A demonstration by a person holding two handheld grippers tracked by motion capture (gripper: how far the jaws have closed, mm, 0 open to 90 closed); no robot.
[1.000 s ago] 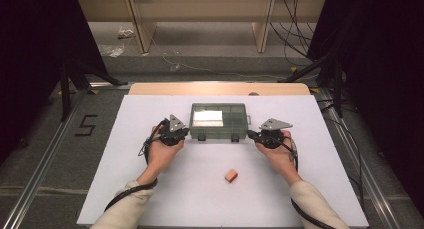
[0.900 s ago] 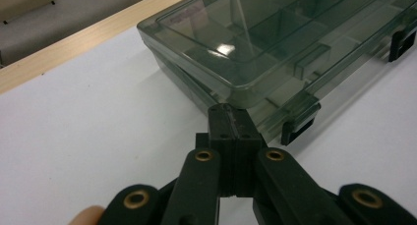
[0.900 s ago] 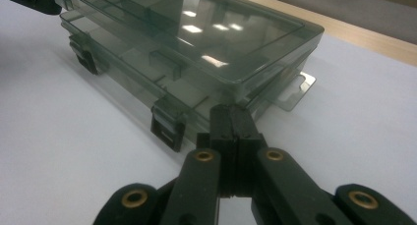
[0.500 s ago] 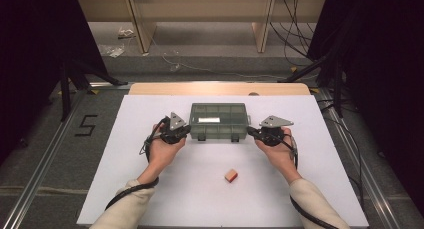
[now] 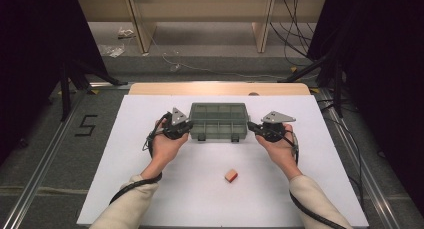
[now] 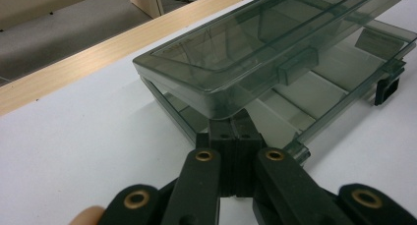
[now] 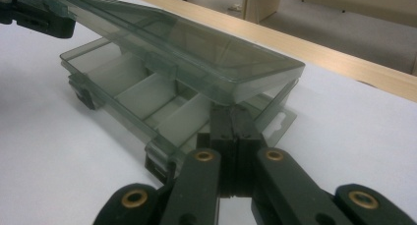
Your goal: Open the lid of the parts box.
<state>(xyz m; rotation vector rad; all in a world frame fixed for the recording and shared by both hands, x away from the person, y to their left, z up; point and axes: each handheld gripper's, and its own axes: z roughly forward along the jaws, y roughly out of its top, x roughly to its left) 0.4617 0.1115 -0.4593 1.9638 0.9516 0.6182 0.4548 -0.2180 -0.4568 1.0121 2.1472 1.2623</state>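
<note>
**High view: both grippers lifting lid of compartment box**

High view is showing a white table top [image 5: 150, 189] with a smoky transparent compartment box [image 5: 218, 121] sitting near its far middle, just in front of a wooden strip [image 5: 220, 88] along the far edge. Two hands are coming in from the bottom. The left gripper [image 5: 186, 127] is sitting at the box's left end, the right gripper [image 5: 251, 127] at its right end, both touching it. A small orange block [image 5: 230, 175] is lying loose on the table nearer the person, well apart from the box and between the two forearms.

Left gripper view is showing its black jaws pressed together, nothing between them, with the tips tucked under the corner of the lid [image 6: 255, 48]. The lid is standing tilted, raised off the tray [image 6: 314, 92], a gap showing between them. Dividers are showing through the plastic; a front latch [image 6: 391, 85] is hanging free.

Right gripper view is showing the same on the other end: jaws fully closed on nothing, tips wedged under the lid [image 7: 187, 43] corner, lid raised and tilted above the tray [image 7: 133, 92]. The compartments in sight are looking bare. The left gripper [image 7: 29, 11] is showing at the far end, top left.
</note>
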